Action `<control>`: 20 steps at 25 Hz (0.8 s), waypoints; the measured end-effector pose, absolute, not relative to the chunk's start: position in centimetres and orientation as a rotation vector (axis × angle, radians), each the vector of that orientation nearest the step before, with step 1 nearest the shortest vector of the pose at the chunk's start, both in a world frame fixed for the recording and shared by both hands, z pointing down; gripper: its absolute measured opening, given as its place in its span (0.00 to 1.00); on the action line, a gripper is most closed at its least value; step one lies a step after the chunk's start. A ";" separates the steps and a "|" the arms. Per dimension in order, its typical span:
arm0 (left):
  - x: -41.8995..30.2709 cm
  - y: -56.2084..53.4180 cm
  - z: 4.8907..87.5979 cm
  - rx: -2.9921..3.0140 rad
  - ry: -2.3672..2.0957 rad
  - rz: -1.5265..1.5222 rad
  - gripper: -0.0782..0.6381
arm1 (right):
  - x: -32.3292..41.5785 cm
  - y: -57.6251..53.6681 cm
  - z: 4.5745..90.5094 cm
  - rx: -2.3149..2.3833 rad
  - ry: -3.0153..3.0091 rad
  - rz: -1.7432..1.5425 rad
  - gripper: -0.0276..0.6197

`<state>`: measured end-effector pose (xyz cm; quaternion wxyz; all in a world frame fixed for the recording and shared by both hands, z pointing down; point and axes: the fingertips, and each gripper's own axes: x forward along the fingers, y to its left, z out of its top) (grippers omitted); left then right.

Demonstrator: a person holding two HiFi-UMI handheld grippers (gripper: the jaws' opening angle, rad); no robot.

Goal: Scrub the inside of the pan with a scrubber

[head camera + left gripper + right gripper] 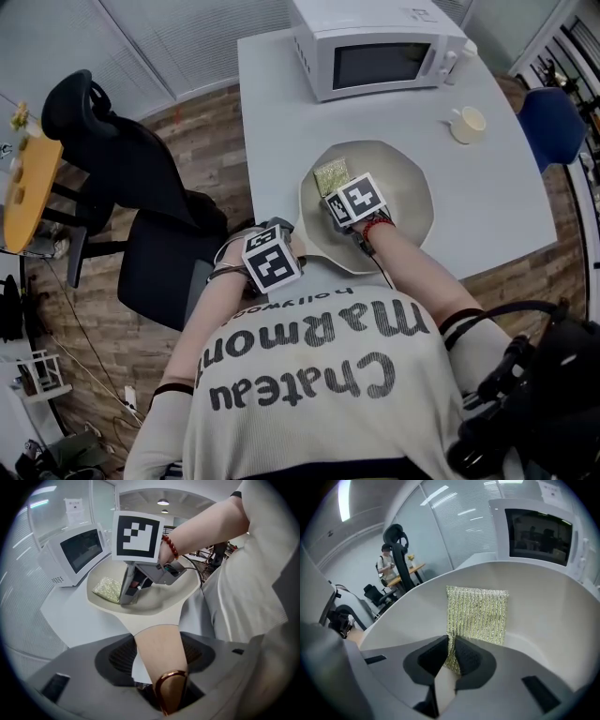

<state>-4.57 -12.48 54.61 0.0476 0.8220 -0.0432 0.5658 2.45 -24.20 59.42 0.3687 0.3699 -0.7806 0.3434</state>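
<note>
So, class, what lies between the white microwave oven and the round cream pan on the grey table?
Nothing: the head view shows only bare table between the microwave oven and the pan.

The shirt (319, 375), behind the jaws, bears "Chateau Marmont" in large dark letters with a smaller "hollywood" beside it, all upside down in the head view.

My pale grey counter (272, 103) stands on a wood-plank floor (94, 319), with a white microwave (375, 47) and a cream cup (468, 124) at its far end. To my left are a black office chair (122, 178) and a yellow table (28, 183), and beyond them a glass wall with blinds (187, 37). Ceiling lights (163, 502) glow overhead.
</note>
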 end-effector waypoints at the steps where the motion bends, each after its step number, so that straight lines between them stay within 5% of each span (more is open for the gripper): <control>1: -4.5 -12.5 54.6 2.508 -0.137 1.720 0.48 | 2.8 -24.5 59.4 0.975 -1.989 0.875 0.12; 20: -4.4 -12.1 54.7 2.501 -0.201 1.681 0.48 | 15.6 -26.8 59.8 1.540 -1.693 1.226 0.11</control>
